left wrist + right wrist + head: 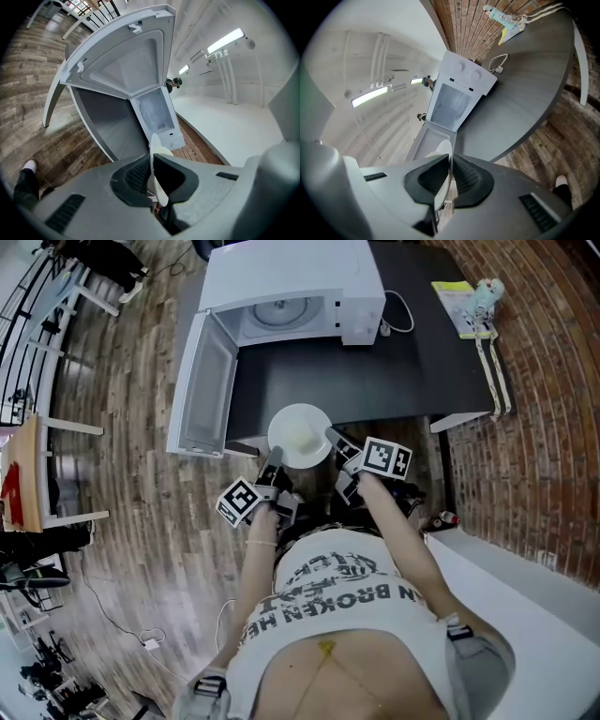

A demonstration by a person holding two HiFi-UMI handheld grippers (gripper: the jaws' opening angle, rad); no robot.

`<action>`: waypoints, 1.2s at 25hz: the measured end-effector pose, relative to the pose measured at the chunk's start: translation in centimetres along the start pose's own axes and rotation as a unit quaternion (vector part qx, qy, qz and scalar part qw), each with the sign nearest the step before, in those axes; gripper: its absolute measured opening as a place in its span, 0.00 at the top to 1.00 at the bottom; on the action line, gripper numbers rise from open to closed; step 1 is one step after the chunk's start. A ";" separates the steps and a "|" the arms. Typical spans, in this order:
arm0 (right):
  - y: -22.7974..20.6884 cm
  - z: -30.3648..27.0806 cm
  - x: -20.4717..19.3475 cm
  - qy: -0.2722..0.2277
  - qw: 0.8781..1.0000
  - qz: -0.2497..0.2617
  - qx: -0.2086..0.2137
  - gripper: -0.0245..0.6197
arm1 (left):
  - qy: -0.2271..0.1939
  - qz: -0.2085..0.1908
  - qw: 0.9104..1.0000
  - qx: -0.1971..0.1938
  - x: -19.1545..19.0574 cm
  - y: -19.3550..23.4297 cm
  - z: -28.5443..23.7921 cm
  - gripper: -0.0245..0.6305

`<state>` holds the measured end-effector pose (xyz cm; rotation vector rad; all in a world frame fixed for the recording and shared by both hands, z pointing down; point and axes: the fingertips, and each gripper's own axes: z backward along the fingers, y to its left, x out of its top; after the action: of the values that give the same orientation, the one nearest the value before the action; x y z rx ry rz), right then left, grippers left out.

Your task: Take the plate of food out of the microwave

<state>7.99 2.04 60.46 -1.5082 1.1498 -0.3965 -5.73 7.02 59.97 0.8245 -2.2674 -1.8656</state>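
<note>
A white plate (299, 434) with pale food hangs over the near edge of the dark table (412, 371), outside the white microwave (291, 292). My left gripper (274, 463) is shut on the plate's left rim, and my right gripper (335, 442) is shut on its right rim. In the left gripper view the rim (154, 154) stands edge-on between the black pads. The right gripper view shows the same: the plate's thin edge (446, 161) is pinched between the pads. The microwave door (202, 385) hangs open to the left and the turntable (281, 310) inside is bare.
The open door juts past the table's left front corner. A power cord (401, 313) and a yellow-and-white item (466, 304) lie on the table at the right. A brick wall (553, 399) runs along the right, and chairs (47, 474) stand on the wooden floor at the left.
</note>
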 end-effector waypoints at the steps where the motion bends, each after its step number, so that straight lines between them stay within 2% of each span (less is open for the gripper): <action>1: 0.1 -0.1 -0.1 -0.001 1.000 -0.001 -0.001 0.92 | 0.002 0.000 1.000 0.001 0.2 0.1 0.1 0.93; 22: 0.5 -1.1 -0.1 -0.027 1.000 -0.005 -0.012 0.92 | 0.027 -0.003 1.000 -0.013 1.7 0.4 -0.7 0.93; 25: 0.2 -1.1 0.1 -0.026 1.000 -0.007 -0.013 0.92 | 0.028 -0.014 0.999 -0.027 1.7 0.1 -1.0 0.93; 30: 0.1 -1.2 0.4 -0.022 1.000 -0.009 -0.011 0.92 | 0.026 0.000 1.000 -0.008 1.5 0.4 -1.1 0.93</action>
<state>7.18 1.09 60.61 -1.5413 1.1095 -0.3615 -6.71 5.35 60.20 0.8596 -2.2185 -1.8387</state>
